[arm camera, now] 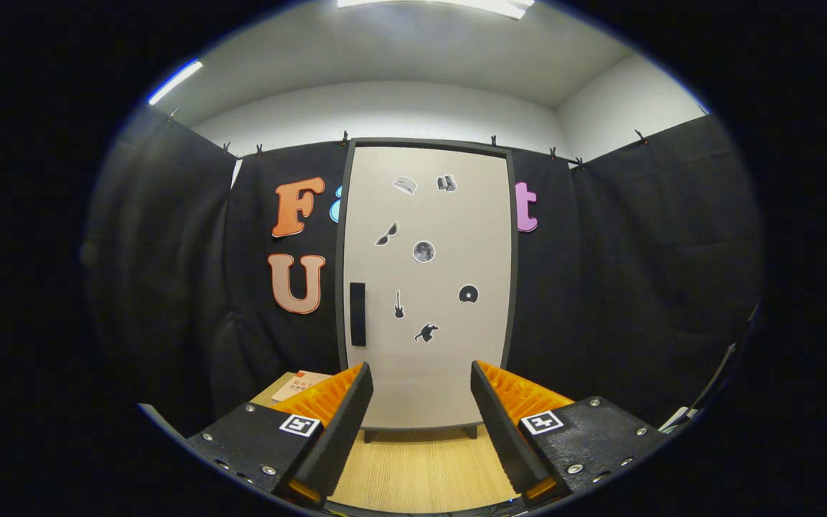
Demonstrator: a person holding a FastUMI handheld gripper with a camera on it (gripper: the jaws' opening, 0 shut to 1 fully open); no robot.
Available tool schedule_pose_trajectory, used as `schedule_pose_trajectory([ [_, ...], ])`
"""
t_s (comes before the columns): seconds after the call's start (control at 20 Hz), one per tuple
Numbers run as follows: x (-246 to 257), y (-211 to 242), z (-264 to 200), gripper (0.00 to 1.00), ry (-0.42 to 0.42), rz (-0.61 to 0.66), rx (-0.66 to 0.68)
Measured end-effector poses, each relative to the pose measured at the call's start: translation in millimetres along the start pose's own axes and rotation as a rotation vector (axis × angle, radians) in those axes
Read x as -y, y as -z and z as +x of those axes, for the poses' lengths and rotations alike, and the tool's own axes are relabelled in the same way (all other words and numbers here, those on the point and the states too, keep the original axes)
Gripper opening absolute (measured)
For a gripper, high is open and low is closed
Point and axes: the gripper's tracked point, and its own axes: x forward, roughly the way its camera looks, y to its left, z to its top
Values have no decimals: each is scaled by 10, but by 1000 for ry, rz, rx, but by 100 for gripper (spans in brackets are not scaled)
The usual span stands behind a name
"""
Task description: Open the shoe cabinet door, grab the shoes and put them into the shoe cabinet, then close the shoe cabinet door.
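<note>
Facing the shoe cabinet square on, well beyond the fingers, with the gripper held level and its fingers spread wide, nothing between them. Released, ready for a grasp not yet made.

Cabinet door is shut, flush in its dark frame. Pale panel dotted with small dark stickers. A dark vertical handle sits low on the door's left edge, beyond the left finger and a bit above its tip. Judging by that, the door hinges on the right; the handle is the likely first target, and the wide-open fingers suit closing around it.

Contents of the cabinet cannot be told, since the door hides them. Cabinet stands on short feet on a light wood floor that runs from under the fingers up to its base.

No shoes to point at from here. A flat reddish box or booklet lies on the floor just beyond the left finger, beside the cabinet; what it is I cannot tell.

Task judged at its very start: door unopened.
</note>
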Motion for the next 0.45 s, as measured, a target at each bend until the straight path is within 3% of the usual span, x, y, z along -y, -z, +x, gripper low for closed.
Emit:
schedule_pose_trajectory([
  [0.45,17,-26,-51,87,1,-5,14],
])
